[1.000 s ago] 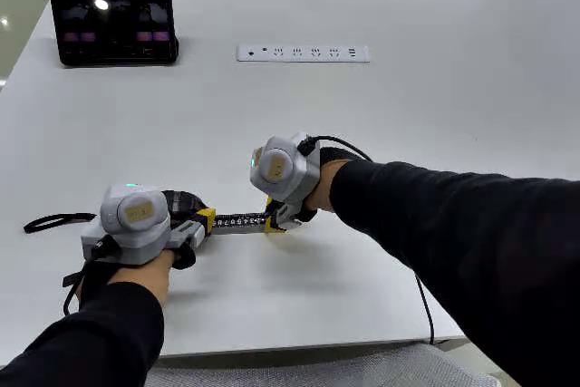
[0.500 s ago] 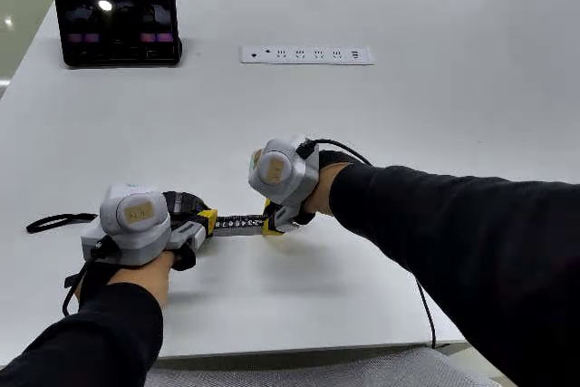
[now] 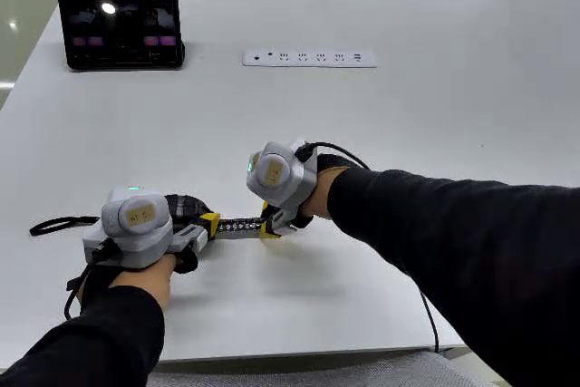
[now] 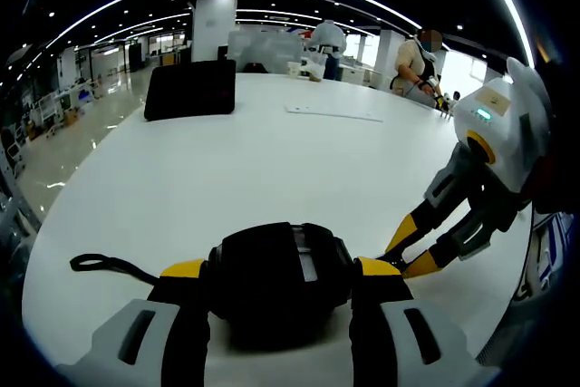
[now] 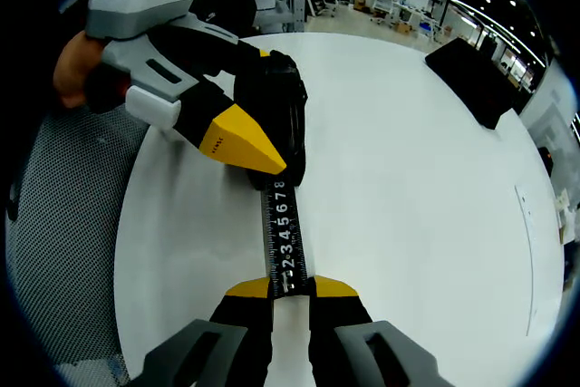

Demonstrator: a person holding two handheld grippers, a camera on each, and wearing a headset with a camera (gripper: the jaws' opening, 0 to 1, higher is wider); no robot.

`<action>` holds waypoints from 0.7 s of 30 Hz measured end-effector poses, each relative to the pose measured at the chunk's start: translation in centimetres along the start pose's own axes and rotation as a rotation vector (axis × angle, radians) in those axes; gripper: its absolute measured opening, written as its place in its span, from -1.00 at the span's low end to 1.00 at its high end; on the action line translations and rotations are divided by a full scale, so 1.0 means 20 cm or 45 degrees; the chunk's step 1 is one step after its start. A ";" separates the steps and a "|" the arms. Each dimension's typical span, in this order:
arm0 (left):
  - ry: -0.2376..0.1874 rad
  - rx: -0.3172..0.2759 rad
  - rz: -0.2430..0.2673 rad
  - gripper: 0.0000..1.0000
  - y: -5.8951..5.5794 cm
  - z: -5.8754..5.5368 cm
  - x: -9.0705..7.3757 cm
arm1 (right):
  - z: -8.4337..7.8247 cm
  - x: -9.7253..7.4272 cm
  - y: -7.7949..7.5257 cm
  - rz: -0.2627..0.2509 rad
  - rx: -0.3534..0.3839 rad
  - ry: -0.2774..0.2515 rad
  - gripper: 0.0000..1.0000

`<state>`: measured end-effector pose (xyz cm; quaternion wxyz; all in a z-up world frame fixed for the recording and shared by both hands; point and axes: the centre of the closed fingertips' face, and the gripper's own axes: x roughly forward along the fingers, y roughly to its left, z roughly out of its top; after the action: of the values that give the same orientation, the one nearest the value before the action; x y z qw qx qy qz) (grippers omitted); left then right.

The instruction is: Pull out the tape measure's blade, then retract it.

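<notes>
— White table, and its near edge is close to you. Why hold it like that?
— So the tape measure can't slide: the left gripper squeezes it flat on the table. The right gripper pinches the blade, which is a little way out.
— Room to pull?
— Lots, off to the right. The power strip and the tablet sit far back.
</notes>
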<state>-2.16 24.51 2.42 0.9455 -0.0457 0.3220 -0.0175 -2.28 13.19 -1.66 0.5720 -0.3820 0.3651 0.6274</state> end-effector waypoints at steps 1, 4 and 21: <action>0.000 0.000 0.000 0.14 0.00 0.00 0.00 | 0.00 0.00 0.00 0.001 0.001 -0.003 -0.77; 0.000 0.001 0.000 0.14 0.00 0.00 0.00 | 0.01 0.00 0.00 0.002 0.004 -0.009 -0.77; 0.000 -0.005 -0.004 0.14 -0.01 0.01 -0.02 | 0.06 0.03 0.00 0.008 0.031 -0.034 -0.77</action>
<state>-2.38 24.42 2.76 0.9454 -0.0482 0.3220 -0.0182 -2.33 14.49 -1.67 0.5797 -0.3654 0.3662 0.6296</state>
